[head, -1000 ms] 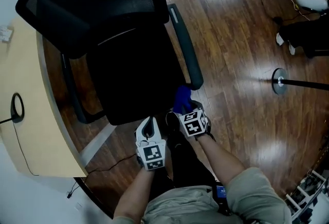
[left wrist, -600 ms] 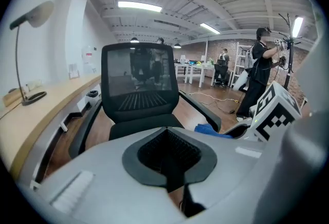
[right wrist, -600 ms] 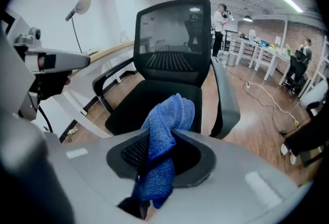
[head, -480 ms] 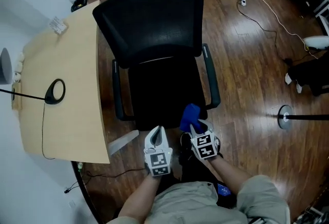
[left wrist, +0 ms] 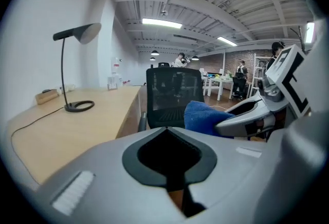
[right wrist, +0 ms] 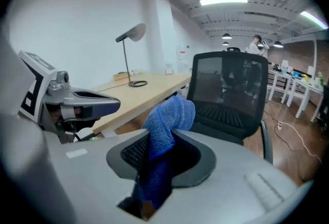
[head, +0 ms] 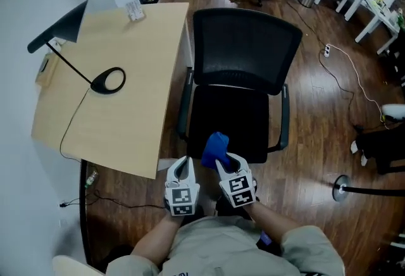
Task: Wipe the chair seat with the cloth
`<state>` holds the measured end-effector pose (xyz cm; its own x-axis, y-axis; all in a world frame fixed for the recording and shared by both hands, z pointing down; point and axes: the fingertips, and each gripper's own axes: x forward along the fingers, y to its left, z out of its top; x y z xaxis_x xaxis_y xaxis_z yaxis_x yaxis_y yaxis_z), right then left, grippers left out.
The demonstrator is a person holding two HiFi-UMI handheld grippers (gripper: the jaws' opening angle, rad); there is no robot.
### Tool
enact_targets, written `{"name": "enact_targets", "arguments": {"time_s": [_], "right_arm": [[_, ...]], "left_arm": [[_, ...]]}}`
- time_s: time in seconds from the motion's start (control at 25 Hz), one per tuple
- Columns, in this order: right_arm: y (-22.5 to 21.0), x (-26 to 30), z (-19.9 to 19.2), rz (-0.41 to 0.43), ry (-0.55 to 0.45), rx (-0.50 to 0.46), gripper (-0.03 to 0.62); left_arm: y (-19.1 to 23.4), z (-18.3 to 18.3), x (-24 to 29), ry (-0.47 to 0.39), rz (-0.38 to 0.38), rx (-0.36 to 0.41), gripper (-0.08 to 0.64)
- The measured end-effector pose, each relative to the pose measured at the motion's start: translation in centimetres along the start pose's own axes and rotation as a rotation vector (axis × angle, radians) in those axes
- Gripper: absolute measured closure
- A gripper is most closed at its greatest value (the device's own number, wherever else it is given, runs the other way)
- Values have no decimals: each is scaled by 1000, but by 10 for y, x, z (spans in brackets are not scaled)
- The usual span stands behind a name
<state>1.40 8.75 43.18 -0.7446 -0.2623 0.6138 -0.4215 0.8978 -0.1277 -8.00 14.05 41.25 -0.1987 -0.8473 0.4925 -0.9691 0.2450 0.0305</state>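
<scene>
chair seat (head: pixel 243 119) front: hidden by cloth (head: pixel 214 145) | distant people (left wrist: pixel 240 71): too small

The terry cloth (head: pixel 214 148) is bright blue, the mesh office chair (head: pixel 247 47) black, the wooden desk (head: pixel 126 123) pale beige.

Fuzzy cloth (right wrist: pixel 169 115); mesh chair back (head: pixel 247 47); glossy wood floor (head: pixel 323 116)
</scene>
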Motion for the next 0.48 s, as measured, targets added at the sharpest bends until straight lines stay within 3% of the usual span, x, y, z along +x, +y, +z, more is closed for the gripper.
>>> {"name": "enact_targets", "arguments": {"time_s": [0.24, 0.48], "right_arm": [[113, 34, 53, 202, -42, -116, 499], [209, 83, 76, 326, -25, -195, 499]], "left_arm": [[93, -16, -60, -19, 156, -64, 555], [178, -40, -125, -27, 302, -152, 555]]}}
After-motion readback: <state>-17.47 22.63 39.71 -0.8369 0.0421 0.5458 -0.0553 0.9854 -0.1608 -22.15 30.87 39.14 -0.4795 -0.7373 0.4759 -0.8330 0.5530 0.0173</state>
